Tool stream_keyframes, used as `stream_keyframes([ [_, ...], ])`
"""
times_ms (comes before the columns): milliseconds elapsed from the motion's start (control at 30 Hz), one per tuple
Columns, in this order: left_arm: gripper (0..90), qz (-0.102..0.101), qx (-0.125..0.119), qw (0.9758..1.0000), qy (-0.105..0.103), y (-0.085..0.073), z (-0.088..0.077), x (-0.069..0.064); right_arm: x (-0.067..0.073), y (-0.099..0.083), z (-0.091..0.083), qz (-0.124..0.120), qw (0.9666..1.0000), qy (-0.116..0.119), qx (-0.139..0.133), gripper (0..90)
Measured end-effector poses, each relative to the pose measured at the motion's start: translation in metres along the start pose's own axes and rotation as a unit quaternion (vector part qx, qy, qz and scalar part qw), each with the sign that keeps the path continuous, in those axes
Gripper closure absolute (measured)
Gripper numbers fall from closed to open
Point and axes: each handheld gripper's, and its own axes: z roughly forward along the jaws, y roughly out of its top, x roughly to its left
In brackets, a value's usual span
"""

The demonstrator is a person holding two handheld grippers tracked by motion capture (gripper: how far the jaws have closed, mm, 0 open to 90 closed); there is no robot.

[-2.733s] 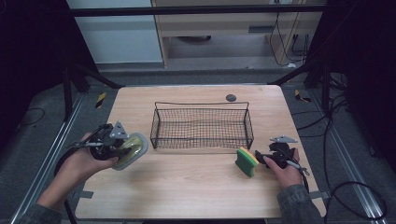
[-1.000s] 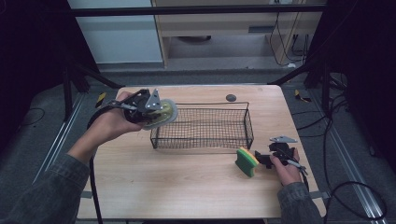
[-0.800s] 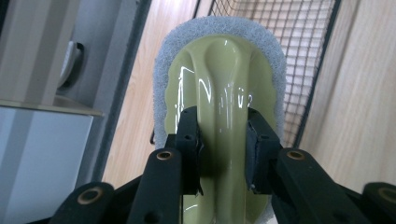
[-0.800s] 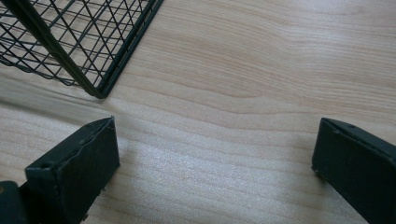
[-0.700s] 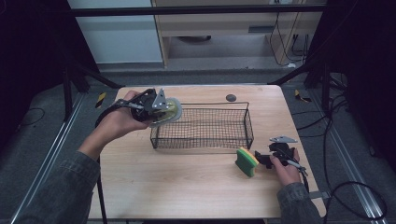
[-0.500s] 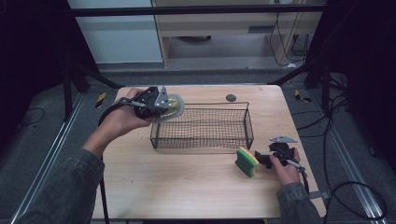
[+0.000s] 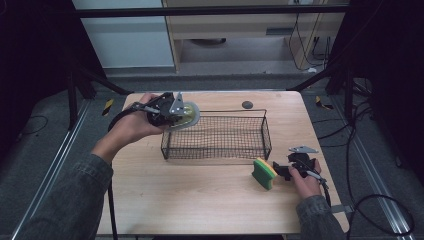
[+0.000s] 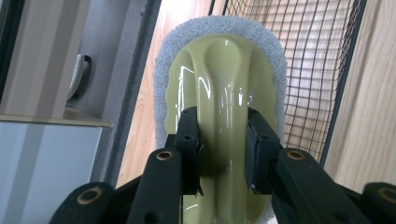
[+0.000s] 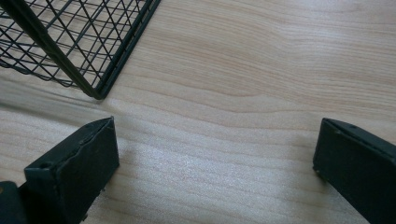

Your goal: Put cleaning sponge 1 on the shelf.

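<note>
1. left gripper [image 7: 181, 114] clamped on the raised handle of a yellow-green scrubber [image 7: 186, 115]; in the left gripper view both pads pinch the glossy ridge of the scrubber [image 8: 219, 93], with its grey-white scouring pad edging the far end.

2. held off the table [image 7: 200, 210], up at the near-left corner of the black wire basket [image 7: 216, 138], overlapping the rim; not yet down inside, so carried but not delivered.

3. in the left gripper view, basket mesh [image 8: 308, 70] lying beyond and to one side of the scrubber, bare wood on the other; judged about at the edge, not centred over the opening.

4. basket floor looks bare in the high view; nothing placed in it as far as can be made out.

5. right gripper [image 7: 287, 171] resting low on the table at the near-right, jaws spread wide and gripping nothing; in the right gripper view only wood grain between the two pads [image 9: 74, 172], a basket corner [image 9: 95, 91] off at one side.

6. yellow and green sponge [image 7: 263, 173] lying on the table just ahead of the right gripper, outside the basket, near its near-right corner; untouched as far as can be told.

7. judged remaining: ease the scrubber over the rim, lower and release; then probably close on the sponge and move it in too.

8. overall: first item lifted and nearly there, second not started.
</note>
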Motion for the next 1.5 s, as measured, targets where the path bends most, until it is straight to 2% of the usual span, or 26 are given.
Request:
stream_keyframes([
  [33,70.4,0.002,0.0,1.0,0.001,0.0,0.001,-0.001,0.0,0.0,0.0,0.003,1.0,0.001,0.0,0.4],
  [100,70.3,0.022,-0.001,0.9998,0.0,0.001,0.006,-0.005,0.0,0.0,0.0,0.001,1.0,0.001,0.0,0.4],
  [233,70.4,0.028,0.008,0.9996,-0.003,0.0,0.012,-0.008,0.0,0.0,0.0,0.001,1.0,0.001,0.0,0.4],
  [367,70.4,0.022,0.009,0.9997,-0.01,-0.001,0.017,-0.01,0.0,0.0,0.0,0.002,1.0,0.0,0.0,0.5],
  [467,70.3,0.027,0.011,0.9993,-0.022,-0.001,0.021,-0.013,0.001,0.0,0.0,0.002,1.0,-0.003,-0.001,0.6],
  [733,70.4,0.028,-0.005,0.9989,-0.036,-0.001,0.026,-0.018,0.001,-0.001,-0.001,0.002,1.0,-0.003,-0.001,0.7],
  [1200,70.4,0.033,0.016,0.9981,-0.049,-0.002,0.048,-0.016,0.002,-0.005,-0.005,0.002,1.0,-0.002,-0.001,0.7],
  [1500,70.4,0.036,0.034,0.9971,-0.057,-0.006,0.062,-0.02,0.002,-0.005,-0.005,0.001,1.0,-0.002,0.0,0.7],
])
